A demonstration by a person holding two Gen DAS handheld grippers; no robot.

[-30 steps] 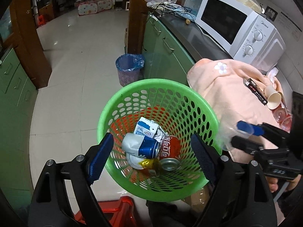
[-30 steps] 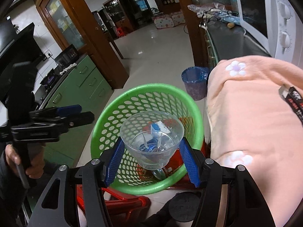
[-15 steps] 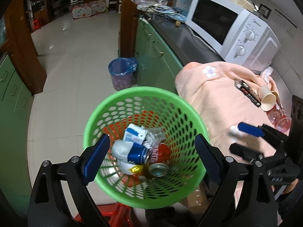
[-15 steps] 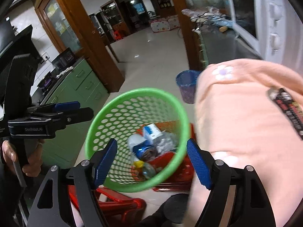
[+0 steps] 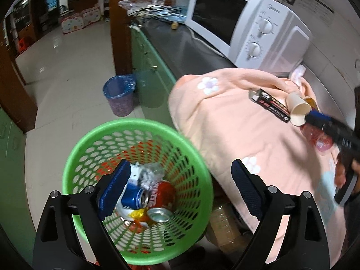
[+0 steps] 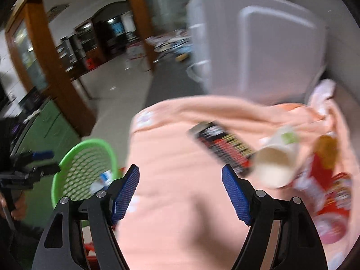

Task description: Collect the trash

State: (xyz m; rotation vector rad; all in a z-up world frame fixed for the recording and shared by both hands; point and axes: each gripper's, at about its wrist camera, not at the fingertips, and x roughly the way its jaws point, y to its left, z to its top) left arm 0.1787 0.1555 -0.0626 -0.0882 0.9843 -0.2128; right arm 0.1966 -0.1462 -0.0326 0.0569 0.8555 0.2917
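Your left gripper (image 5: pixel 180 180) hangs above the green basket (image 5: pixel 85 157) with its jaws released and nothing between them. The left wrist view looks straight down into the basket: a red can (image 5: pixel 160 199), a blue can (image 5: pixel 132 196), a crumpled clear plastic piece (image 5: pixel 149 172) and a yellow wrapper (image 5: pixel 138 213) lie together at the bottom. The right wrist view shows only the near left part of that basket (image 6: pixel 67 164), and its contents are blurred there.

Your right gripper (image 6: pixel 180 191) is over the peach towel (image 6: pixel 171 213) that covers the table, jaws spread wide and holding nothing. In the left wrist view the right gripper (image 5: pixel 324 121) appears at the far right, with its tip near the paper cup (image 5: pixel 297 110).

The remaining trash lies on the towel to the right. The right wrist view shows a black and red flat pack (image 6: pixel 225 146), a paper cup (image 6: pixel 276 164) on its side just right of the pack, and red and pink packaging (image 6: pixel 326 193) further right; all are motion-blurred. The left wrist view shows the flat pack (image 5: pixel 270 106) sharply.

Only the left wrist view shows the front of the white microwave (image 5: pixel 243 27) on the far table, and the blue-lined waste bin (image 5: pixel 120 97) on the floor beyond the basket.
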